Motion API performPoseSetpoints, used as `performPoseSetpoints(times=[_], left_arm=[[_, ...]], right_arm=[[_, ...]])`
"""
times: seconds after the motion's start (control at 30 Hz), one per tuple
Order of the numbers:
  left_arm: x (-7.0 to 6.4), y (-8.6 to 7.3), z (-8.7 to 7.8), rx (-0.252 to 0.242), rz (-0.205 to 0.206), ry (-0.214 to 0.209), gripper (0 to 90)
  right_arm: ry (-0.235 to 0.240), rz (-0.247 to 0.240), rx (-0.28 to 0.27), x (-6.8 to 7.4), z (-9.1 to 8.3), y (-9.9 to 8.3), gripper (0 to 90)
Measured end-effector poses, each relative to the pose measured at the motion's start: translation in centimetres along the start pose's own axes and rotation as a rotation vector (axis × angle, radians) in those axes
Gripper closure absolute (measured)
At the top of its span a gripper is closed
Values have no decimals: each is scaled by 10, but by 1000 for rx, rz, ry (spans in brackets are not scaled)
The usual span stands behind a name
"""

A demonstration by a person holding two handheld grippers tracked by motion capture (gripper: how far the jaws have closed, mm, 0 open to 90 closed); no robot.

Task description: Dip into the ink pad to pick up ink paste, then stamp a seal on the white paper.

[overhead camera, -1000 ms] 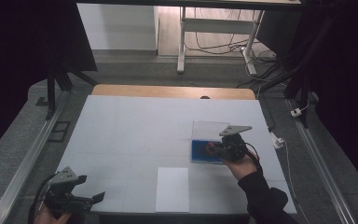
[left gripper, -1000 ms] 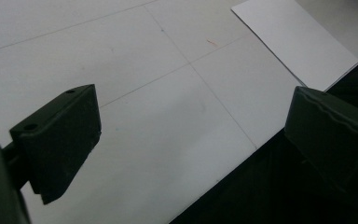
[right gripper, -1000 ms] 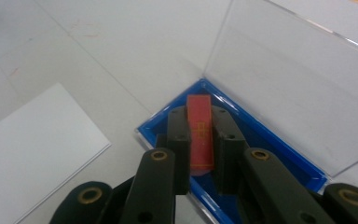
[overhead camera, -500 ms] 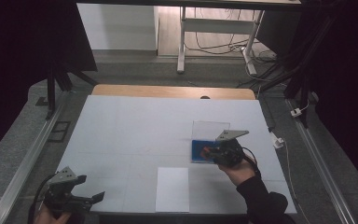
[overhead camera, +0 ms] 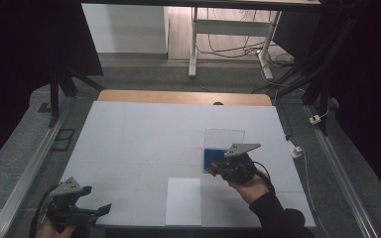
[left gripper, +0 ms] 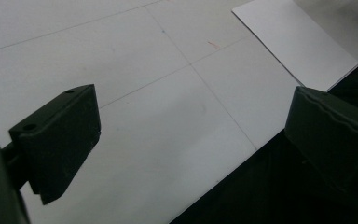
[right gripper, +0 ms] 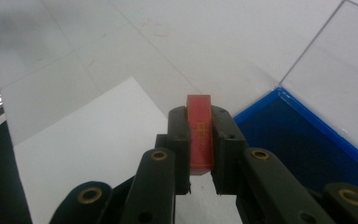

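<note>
High view: a white surface (overhead camera: 144, 139) is seen from above. The right hand-held gripper (overhead camera: 217, 169) is held over the right half, at the near edge of a blue tray (overhead camera: 210, 156) with a clear lid (overhead camera: 223, 137) standing up behind it. A white sheet (overhead camera: 183, 201) lies just left of that hand-held gripper. The left hand-held gripper (overhead camera: 92, 212) is held at the near left corner, well apart.

Left gripper view: the jaws are spread wide over the surface's near edge, with nothing between them.

Right gripper view: the jaws are closed on a small red block (right gripper: 200, 133), gripped upright by its sides, above the gap between sheet and tray.
</note>
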State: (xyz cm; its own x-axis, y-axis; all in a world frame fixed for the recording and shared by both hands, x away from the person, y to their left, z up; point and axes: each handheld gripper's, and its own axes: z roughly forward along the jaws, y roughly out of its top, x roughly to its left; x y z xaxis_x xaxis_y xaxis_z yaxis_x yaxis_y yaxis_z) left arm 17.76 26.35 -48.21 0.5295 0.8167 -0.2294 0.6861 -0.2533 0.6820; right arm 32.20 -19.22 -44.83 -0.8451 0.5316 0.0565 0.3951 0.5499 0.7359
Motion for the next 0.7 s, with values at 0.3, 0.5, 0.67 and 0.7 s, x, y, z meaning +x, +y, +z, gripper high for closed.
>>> performPoseSetpoints(times=[0.3,0.5,0.67,0.7], left_arm=[[0,0,0,-1,1,0,39],[-1,0,0,-1,3,2,39],[0,0,0,-2,3,1,39],[0,0,0,-1,3,0,39]], right_arm=[[32,-39,13,18,5,0,799],[53,-53,22,27,9,0,800],[51,-75,21,30,10,0,800],[50,-78,20,31,10,0,799]])
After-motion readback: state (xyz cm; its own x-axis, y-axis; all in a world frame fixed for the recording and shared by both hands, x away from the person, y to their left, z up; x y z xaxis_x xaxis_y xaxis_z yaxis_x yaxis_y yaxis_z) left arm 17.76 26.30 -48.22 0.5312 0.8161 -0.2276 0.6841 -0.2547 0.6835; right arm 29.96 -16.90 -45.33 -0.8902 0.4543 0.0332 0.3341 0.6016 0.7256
